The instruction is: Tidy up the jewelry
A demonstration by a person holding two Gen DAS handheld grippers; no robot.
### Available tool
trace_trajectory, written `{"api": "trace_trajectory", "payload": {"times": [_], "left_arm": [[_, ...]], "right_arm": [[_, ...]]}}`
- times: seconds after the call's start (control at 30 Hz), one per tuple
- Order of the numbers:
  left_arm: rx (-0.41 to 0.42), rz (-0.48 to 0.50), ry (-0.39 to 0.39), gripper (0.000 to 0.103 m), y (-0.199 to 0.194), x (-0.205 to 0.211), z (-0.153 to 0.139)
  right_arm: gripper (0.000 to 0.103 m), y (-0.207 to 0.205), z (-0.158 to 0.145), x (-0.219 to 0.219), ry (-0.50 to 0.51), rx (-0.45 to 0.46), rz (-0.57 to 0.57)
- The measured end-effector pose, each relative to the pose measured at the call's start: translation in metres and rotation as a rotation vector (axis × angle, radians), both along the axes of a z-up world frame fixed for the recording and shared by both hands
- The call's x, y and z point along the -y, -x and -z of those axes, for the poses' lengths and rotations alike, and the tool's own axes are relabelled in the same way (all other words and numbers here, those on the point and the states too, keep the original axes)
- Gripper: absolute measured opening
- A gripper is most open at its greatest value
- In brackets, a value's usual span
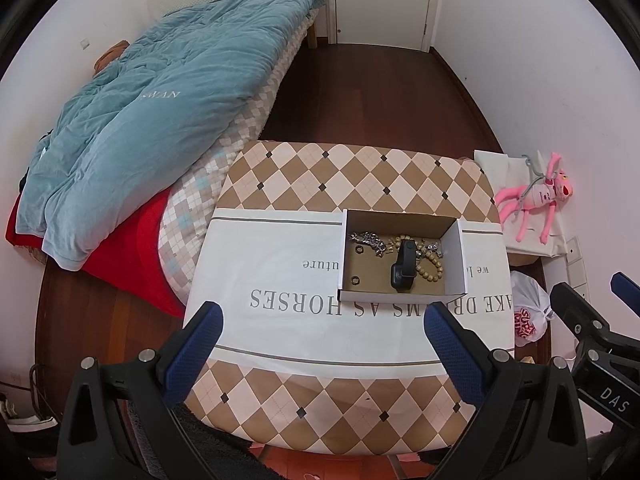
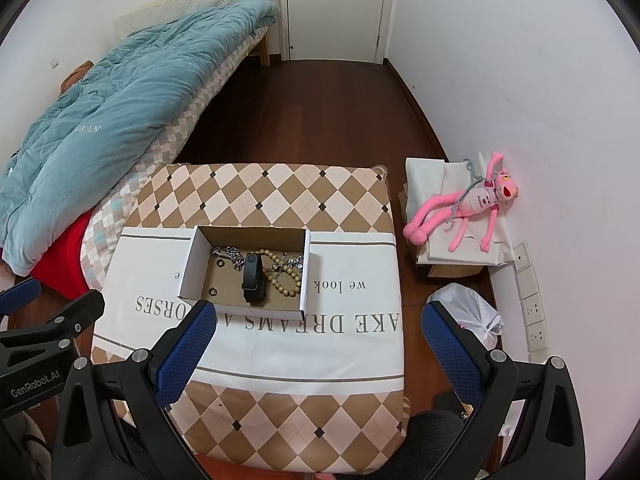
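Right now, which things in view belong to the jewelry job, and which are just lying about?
Job:
cardboard box
silver chain
wooden bead bracelet
black smart band
left gripper and right gripper, both open, empty

Lying about:
pink plush toy
white plastic bag
teal duvet

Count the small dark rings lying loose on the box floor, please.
2. One ring lies at the far left of the cardboard box, beside the silver chain; the other ring sits near the front-left corner. More may hide under the black watch.
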State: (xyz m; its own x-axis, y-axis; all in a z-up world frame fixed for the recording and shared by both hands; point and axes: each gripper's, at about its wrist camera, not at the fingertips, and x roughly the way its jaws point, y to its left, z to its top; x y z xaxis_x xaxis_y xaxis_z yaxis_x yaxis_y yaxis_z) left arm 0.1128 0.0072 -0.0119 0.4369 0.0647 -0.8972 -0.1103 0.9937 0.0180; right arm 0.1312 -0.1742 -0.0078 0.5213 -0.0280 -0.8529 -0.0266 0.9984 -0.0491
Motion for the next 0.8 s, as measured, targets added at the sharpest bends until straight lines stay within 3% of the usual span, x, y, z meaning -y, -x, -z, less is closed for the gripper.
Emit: {"api": "trace_trajectory", "payload": {"times": [0.8], "left_arm": [[-0.002, 0.012, 0.005, 0.103, -0.0008, 0.0009, -0.0001]], "right_arm": [[0.103, -0.0008, -0.0005, 0.0004, 0.004, -0.001, -0.004]]}}
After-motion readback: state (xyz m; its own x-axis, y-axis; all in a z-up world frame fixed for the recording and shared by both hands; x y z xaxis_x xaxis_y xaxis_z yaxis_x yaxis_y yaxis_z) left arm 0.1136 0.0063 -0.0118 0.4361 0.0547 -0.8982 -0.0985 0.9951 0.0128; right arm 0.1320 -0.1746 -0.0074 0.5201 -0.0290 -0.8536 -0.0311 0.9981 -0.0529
